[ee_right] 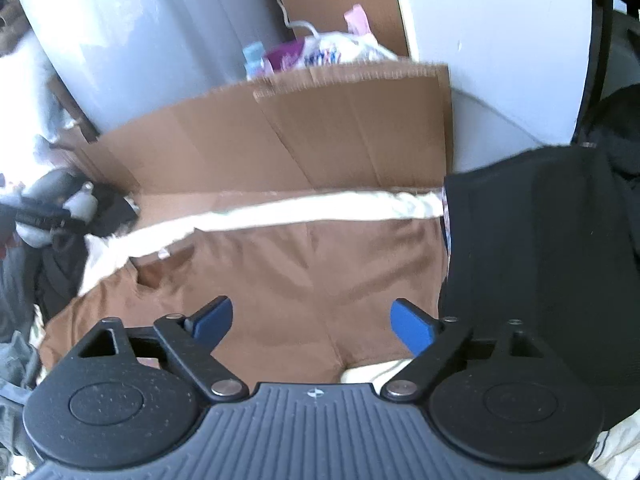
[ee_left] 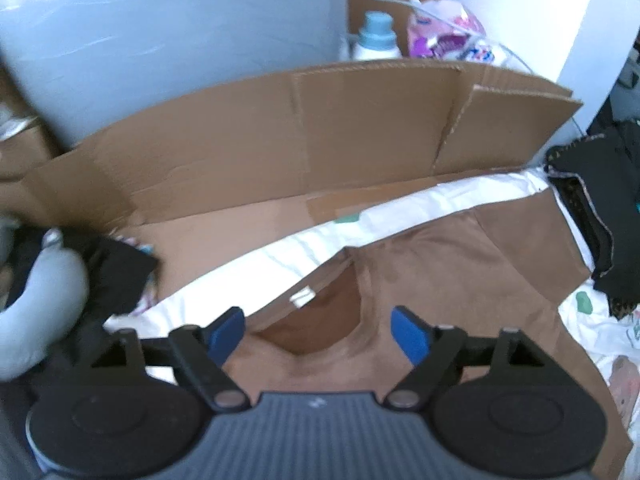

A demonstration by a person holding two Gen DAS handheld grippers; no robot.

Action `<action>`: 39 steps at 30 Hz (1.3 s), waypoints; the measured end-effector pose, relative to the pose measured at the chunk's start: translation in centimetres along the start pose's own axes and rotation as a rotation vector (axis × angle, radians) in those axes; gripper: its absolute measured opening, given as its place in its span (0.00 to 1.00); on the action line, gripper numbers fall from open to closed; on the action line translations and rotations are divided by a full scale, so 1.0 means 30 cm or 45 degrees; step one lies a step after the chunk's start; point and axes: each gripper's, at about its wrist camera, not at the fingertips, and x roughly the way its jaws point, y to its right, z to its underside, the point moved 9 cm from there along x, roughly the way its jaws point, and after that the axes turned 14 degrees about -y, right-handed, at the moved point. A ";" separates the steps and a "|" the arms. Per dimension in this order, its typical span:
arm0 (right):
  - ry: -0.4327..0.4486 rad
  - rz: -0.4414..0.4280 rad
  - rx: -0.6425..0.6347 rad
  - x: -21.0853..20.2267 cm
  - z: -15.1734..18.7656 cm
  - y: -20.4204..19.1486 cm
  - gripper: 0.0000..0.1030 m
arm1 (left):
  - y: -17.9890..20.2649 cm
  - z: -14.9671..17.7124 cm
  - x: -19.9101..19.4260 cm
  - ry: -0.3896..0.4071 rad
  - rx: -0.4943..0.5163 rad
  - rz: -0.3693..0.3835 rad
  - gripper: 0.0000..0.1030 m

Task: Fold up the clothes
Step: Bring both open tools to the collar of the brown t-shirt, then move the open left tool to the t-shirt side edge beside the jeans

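Note:
A brown T-shirt [ee_left: 452,268] lies spread on a white patterned sheet [ee_left: 280,248]. Its neckline with a white label [ee_left: 302,296] faces the left wrist view. My left gripper [ee_left: 318,334] hovers open just above the collar, blue fingertips [ee_left: 226,332] on either side of the neck opening, nothing between them. In the right wrist view the same brown shirt [ee_right: 288,272] stretches across the middle. My right gripper [ee_right: 312,322] is open over the shirt's near edge, holding nothing.
A flattened cardboard sheet [ee_left: 280,132] stands along the back. Behind it are a detergent bottle [ee_left: 376,36] and a pink package [ee_left: 448,32]. Dark clothes [ee_right: 532,248] are piled at the right, more dark garments [ee_left: 116,272] at the left.

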 end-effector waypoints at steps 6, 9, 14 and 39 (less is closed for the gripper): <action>0.024 -0.038 -0.052 -0.145 -0.046 -0.084 0.92 | -0.083 0.146 -0.154 0.014 -0.132 -0.020 0.83; 0.030 -0.041 -0.105 -0.205 -0.064 -0.137 0.92 | -0.103 0.220 -0.232 0.035 -0.186 -0.008 0.83; 0.032 -0.068 -0.145 -0.273 -0.091 -0.219 0.92 | -0.116 0.332 -0.324 0.059 -0.236 -0.007 0.83; -0.043 -0.100 -0.480 -0.472 -0.249 -0.850 0.92 | -0.294 0.690 -0.518 0.113 -0.473 0.018 0.89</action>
